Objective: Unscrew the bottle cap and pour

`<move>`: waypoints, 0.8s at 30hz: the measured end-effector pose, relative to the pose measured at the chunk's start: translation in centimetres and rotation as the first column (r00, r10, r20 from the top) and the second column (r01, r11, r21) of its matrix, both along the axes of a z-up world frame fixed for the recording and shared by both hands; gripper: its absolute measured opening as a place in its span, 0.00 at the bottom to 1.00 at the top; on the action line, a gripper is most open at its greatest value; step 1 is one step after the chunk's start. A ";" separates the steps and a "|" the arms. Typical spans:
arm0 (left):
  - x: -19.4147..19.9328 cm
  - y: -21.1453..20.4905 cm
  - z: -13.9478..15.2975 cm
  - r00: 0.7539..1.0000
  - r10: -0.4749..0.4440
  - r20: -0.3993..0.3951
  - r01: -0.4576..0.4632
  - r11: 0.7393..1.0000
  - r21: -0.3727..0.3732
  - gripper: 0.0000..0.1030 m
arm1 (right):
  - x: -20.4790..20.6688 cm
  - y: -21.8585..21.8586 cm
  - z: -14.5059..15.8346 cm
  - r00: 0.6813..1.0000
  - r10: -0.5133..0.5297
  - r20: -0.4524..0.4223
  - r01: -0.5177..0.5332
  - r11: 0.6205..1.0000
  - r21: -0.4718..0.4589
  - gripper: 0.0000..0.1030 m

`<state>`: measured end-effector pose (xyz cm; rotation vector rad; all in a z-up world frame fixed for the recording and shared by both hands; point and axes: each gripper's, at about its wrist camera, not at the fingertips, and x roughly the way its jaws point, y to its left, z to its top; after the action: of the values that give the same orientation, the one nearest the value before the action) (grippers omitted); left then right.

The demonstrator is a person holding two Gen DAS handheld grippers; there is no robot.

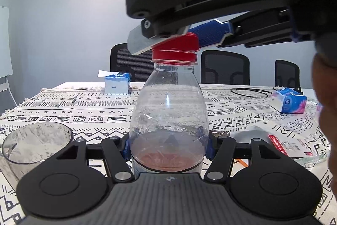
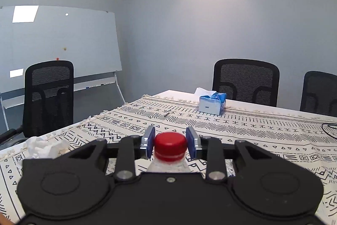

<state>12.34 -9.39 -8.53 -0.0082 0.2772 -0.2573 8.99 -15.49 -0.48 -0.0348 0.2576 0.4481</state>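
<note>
Bottle and cup sit close together on our table with the black-and-white patterned cloth [image 1: 88, 111]. We see the clear plastic bottle [image 1: 168, 115] standing upright, with a little reddish drink at the bottom. Our left gripper [image 1: 168, 149] has its two blue pads squeezed against the bottle's sides low down, so it holds the bottle tight. On top sits the round red screw cap [image 2: 170, 146], still on the neck. Our right gripper [image 2: 171, 143] comes in over the top, and its blue pads [image 2: 150, 143] press on both sides of the cap, nearly closed around it. From the left camera, we think the cap looks a bit tilted, but the gripper covers part of it, so we cannot be sure. To the left of the bottle stands a clear see-through cup [image 1: 33, 147], just beside the left gripper. Farther back on the cloth we see a blue and white tissue box [image 2: 212, 103]. A soft blue tissue pack [image 1: 288, 102] lies off to the right.
</note>
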 end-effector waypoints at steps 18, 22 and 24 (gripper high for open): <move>0.1 0.9 0.1 0.998 -0.051 -0.023 0.050 0.999 -0.019 0.55 | 1.6 -2.6 -1.1 0.966 0.251 0.066 -0.252 0.968 0.012 0.30; 0.2 1.1 0.1 0.998 -0.059 -0.026 0.058 0.998 -0.026 0.55 | 2.4 -3.4 -0.8 0.930 0.361 0.076 -0.360 0.933 -0.019 0.30; 0.3 1.1 0.1 0.998 -0.062 -0.026 0.062 0.998 -0.025 0.55 | 3.1 -4.1 -0.8 0.901 0.427 0.077 -0.427 0.904 -0.019 0.30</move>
<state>12.61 -8.26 -8.45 -0.0265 0.3013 -0.3222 12.14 -19.58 -1.25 -0.1121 0.1698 0.8841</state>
